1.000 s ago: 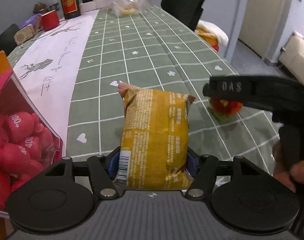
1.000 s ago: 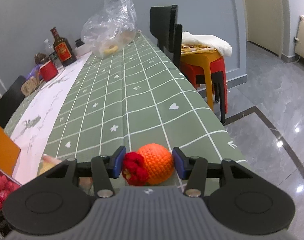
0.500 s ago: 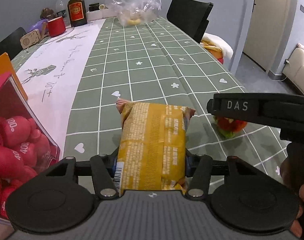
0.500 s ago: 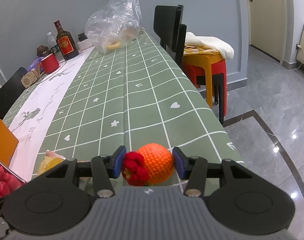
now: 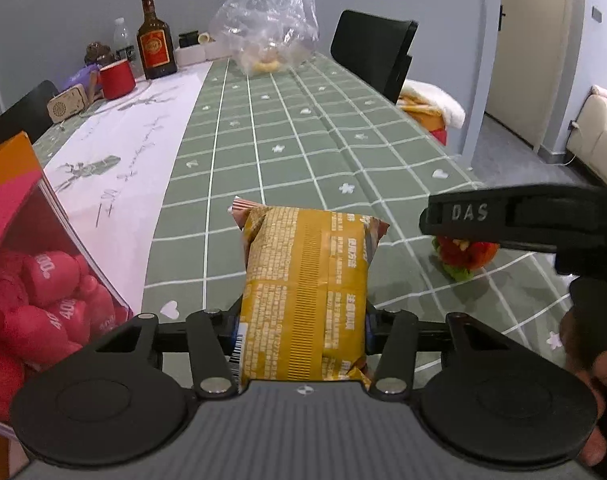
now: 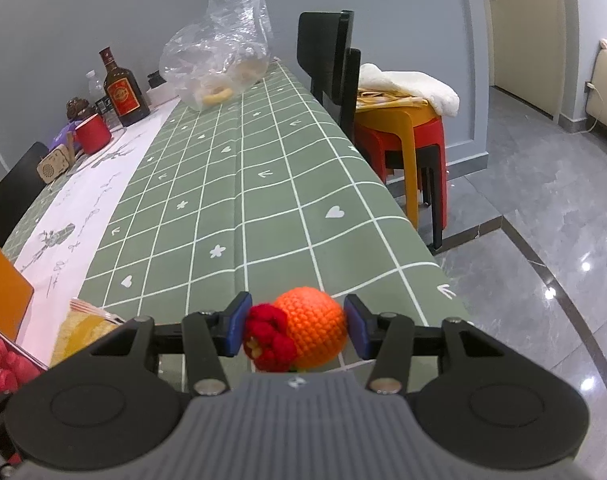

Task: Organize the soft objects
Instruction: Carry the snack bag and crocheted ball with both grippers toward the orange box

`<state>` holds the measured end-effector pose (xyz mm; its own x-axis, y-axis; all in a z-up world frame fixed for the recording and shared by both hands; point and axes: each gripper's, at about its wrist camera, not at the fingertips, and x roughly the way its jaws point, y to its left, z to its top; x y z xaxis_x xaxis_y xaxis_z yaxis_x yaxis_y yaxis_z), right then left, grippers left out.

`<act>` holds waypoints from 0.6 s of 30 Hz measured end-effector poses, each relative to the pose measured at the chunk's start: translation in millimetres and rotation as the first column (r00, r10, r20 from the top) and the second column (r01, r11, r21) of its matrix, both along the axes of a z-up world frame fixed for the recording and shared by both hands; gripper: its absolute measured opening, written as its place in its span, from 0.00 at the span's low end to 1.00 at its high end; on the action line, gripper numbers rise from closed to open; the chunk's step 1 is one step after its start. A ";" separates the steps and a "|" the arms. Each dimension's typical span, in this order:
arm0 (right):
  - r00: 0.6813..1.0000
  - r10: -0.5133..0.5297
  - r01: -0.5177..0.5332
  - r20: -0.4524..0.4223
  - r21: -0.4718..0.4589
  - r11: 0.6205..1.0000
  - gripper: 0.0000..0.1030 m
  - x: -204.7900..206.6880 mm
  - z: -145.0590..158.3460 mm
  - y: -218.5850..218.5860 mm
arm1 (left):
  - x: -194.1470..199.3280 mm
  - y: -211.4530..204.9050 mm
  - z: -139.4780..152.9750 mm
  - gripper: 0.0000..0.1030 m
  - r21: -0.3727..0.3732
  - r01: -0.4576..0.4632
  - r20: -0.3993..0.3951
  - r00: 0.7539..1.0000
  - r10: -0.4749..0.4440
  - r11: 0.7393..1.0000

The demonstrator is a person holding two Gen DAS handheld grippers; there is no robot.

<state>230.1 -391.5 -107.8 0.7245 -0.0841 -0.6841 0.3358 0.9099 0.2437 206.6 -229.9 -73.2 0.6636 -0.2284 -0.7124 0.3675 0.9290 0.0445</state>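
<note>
My left gripper [image 5: 301, 326] is shut on a yellow snack packet [image 5: 305, 288] and holds it above the green checked tablecloth [image 5: 287, 148]. My right gripper [image 6: 297, 330] is shut on an orange crocheted ball with a red flower [image 6: 301, 330] and holds it near the table's right edge. In the left wrist view the right gripper [image 5: 519, 222] shows at the right, with the crocheted toy [image 5: 465, 258] under it. The packet's end [image 6: 81, 320] shows at the left of the right wrist view.
A red and orange box of red soft balls [image 5: 31, 280] stands at the left. At the far end are a clear plastic bag [image 5: 269, 36], a brown bottle [image 5: 155, 40] and a red mug [image 5: 117, 78]. A black chair [image 6: 331, 68] and stacked stools [image 6: 407, 140] stand to the right.
Both grippers have risen a little and the views have tilted up. The packet and the crocheted toy stay gripped.
</note>
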 end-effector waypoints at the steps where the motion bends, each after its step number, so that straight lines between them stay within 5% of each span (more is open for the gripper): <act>1: 1.000 -0.003 0.003 0.003 0.005 1.000 0.48 -0.6 0.3 -0.9 | -1.0 0.3 2.9 0.55 -0.005 0.004 0.000 1.000 -0.004 1.000; 18: 0.978 -0.044 -0.011 0.203 0.266 0.964 0.48 -18.9 19.3 -30.7 | -29.6 19.1 69.3 0.55 -0.085 0.146 0.066 0.988 -0.140 0.986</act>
